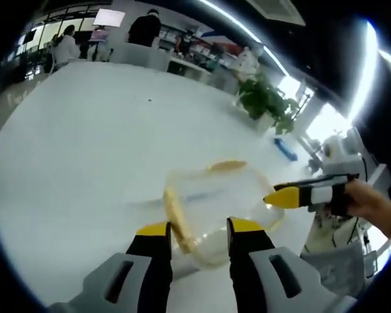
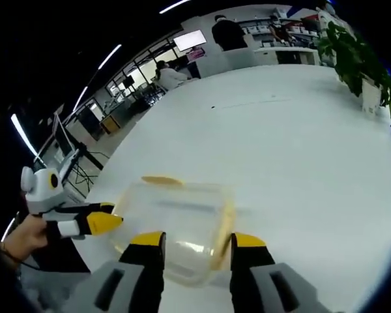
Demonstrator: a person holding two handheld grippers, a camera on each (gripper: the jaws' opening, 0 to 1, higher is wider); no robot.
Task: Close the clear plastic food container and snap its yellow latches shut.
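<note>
Two grippers close in on a clear plastic food container (image 1: 215, 212) that sits on a broad white table (image 1: 98, 150). From the left gripper view, the left gripper (image 1: 199, 236) rises from six o'clock with its yellow-tipped jaws spread apart, and the container lies just beyond them toward twelve o'clock, its near corner lying between the tips; whether either jaw touches the plastic cannot be told. A yellow latch (image 1: 176, 218) runs along the container's nine o'clock edge beside the left jaw, and a second yellow latch (image 1: 227, 166) shows at the far edge, toward twelve o'clock. The right gripper (image 1: 293, 195) comes in from three o'clock, held by a hand (image 1: 371, 205), its yellow tip right at the container's side; from here its jaws look drawn together, though this cannot be told for sure. From the right gripper view, the right gripper (image 2: 197, 244) rises from six o'clock with jaws parted, the container (image 2: 173, 228) just ahead of them, one yellow latch (image 2: 223, 235) toward three o'clock and another (image 2: 161, 180) at its far edge. The left gripper (image 2: 94, 222) enters from nine o'clock, its tip near the container's wall. A green potted plant (image 1: 267, 101) stands at the table's far edge around one o'clock in the left gripper view, and people (image 1: 144, 29) sit or stand in the background beyond it.
</note>
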